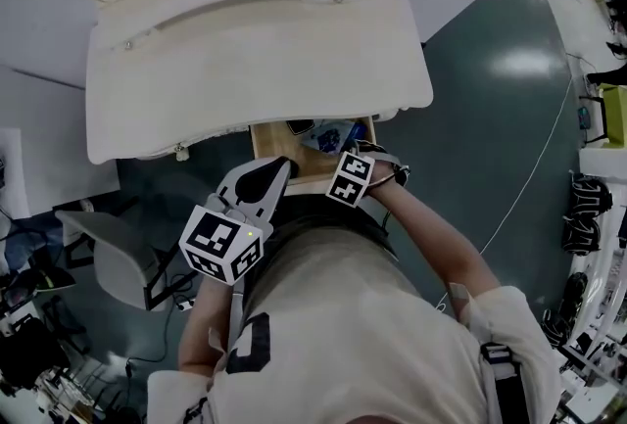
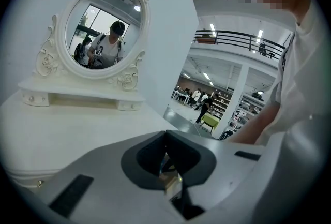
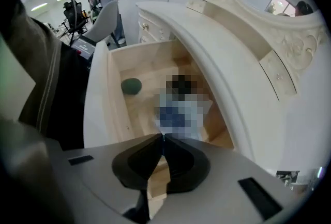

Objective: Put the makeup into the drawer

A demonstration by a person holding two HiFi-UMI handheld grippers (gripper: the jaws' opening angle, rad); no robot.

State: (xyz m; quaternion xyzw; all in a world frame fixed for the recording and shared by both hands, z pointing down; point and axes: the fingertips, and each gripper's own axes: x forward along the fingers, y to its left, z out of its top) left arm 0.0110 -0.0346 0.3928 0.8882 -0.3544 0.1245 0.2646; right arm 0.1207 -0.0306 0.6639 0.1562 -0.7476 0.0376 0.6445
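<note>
The wooden drawer [image 1: 263, 137] of the white dressing table [image 1: 245, 50] stands pulled out toward me. A blue-and-white makeup packet [image 3: 178, 109] lies on its floor, partly covered by a mosaic patch, and a dark green round piece [image 3: 131, 86] sits to its left. In the head view the packet [image 1: 333, 135] lies beside a dark item [image 1: 299, 127]. My right gripper [image 3: 163, 137] points steeply down over the drawer, just above the packet, shut with nothing between its jaws. My left gripper [image 1: 282, 165] hovers at the drawer's front edge, shut and holding nothing.
An oval mirror [image 2: 101, 31] in a carved frame stands at the back of the tabletop. A grey chair [image 1: 108, 256] is at my left. Cables and equipment lie on the dark floor [image 1: 500, 118] to the right. People stand in the hall behind.
</note>
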